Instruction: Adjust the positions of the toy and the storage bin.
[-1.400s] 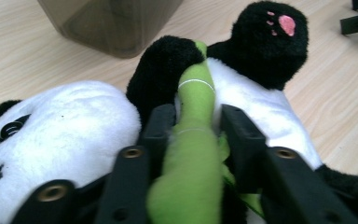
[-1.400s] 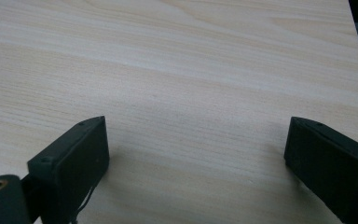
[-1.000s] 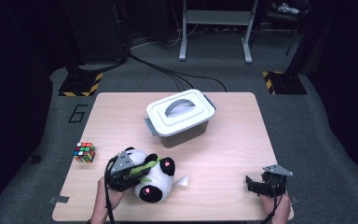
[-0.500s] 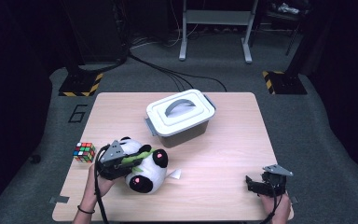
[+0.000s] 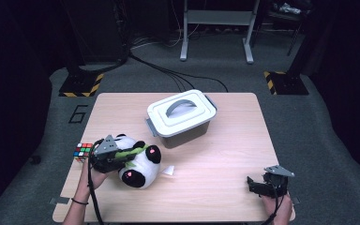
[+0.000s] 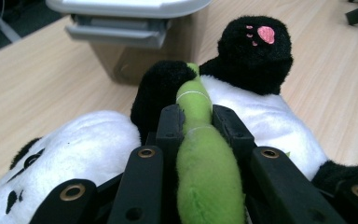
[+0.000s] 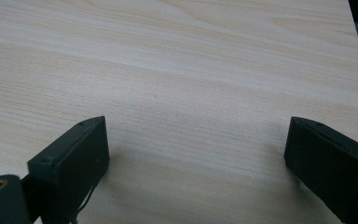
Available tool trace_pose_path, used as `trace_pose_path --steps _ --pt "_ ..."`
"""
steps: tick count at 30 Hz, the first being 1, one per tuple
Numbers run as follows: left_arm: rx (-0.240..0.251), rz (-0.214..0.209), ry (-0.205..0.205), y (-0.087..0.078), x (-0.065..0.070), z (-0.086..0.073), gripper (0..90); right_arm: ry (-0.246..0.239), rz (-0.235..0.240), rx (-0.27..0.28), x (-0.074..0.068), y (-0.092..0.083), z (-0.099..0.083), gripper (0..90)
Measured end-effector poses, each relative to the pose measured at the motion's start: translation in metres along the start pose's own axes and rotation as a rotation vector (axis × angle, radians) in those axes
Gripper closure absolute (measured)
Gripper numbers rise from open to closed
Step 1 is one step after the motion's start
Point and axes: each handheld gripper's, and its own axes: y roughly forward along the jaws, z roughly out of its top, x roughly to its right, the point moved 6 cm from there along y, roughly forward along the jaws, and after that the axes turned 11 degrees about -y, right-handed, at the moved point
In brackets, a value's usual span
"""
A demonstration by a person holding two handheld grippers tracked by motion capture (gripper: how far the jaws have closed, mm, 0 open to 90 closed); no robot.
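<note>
A black-and-white plush panda (image 5: 139,168) lies at the front left of the wooden table (image 5: 225,154). A green plush stalk (image 6: 206,172) is sewn to its belly. My left gripper (image 5: 132,153) is shut on that stalk; in the left gripper view the jaws (image 6: 196,117) pinch the green piece, with the panda's white body (image 6: 261,123) and a black paw with a pink pad behind it. My right gripper (image 5: 253,183) rests at the front right of the table. Its jaws (image 7: 196,140) stand wide open over bare wood, holding nothing.
A grey lidded plastic box (image 5: 181,117) with a handle stands at the table's middle, just beyond the panda; its latch side (image 6: 121,28) is close ahead of the left gripper. A Rubik's cube (image 5: 82,151) sits at the left edge. A small white tag (image 5: 168,170) lies beside the panda.
My left gripper has dragged the panda leftward across the table, closer to the cube. The right gripper has stayed where it was.
</note>
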Motion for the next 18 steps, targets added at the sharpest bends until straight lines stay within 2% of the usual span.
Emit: trace_pose_path --steps 2,3,4,7,10,11,13,14,15,16,17,18 --pt "-0.013 -0.006 -0.009 0.004 -0.002 -0.005 73.4 0.001 0.0 0.0 0.0 0.0 0.0 5.8" --pt "0.014 -0.029 -0.04 0.004 -0.004 -0.009 73.4 0.001 0.0 0.0 0.0 0.0 0.0 5.9" --pt "0.024 -0.022 -0.046 0.003 -0.004 -0.01 73.3 0.0 0.0 0.0 0.0 0.0 0.0 5.9" --pt "0.006 -0.007 -0.033 0.002 -0.002 -0.009 72.0 0.0 0.0 0.0 0.0 0.0 0.0 5.8" --pt "0.001 0.004 -0.051 0.001 -0.003 -0.007 67.6 0.001 0.0 0.0 0.0 0.0 0.0 5.8" --pt "-0.003 0.014 -0.062 0.0 -0.004 -0.006 64.3 0.001 0.0 0.0 0.0 0.0 0.0 5.9" --pt "0.016 0.027 -0.089 -0.004 -0.004 -0.004 51.3 0.001 0.0 0.0 0.0 0.0 0.0 5.9" --pt "0.016 0.027 -0.089 -0.004 -0.004 -0.004 46.6 0.0 0.0 0.0 0.0 0.0 0.0 5.9" --pt "0.014 0.037 -0.095 -0.007 -0.004 -0.003 46.6 0.0 0.0 0.0 0.0 0.0 0.0 5.9" --pt "0.023 0.056 -0.105 -0.013 -0.002 -0.001 35.1 0.001 0.0 0.0 0.0 0.0 0.0 5.8" --pt "0.023 0.056 -0.105 -0.013 -0.002 -0.001 31.6 0.001 0.0 0.0 0.0 0.0 0.0 5.8" --pt "0.036 0.074 -0.108 -0.02 0.0 0.001 27.1 0.0 0.0 0.0 0.0 0.0 0.0 5.8"
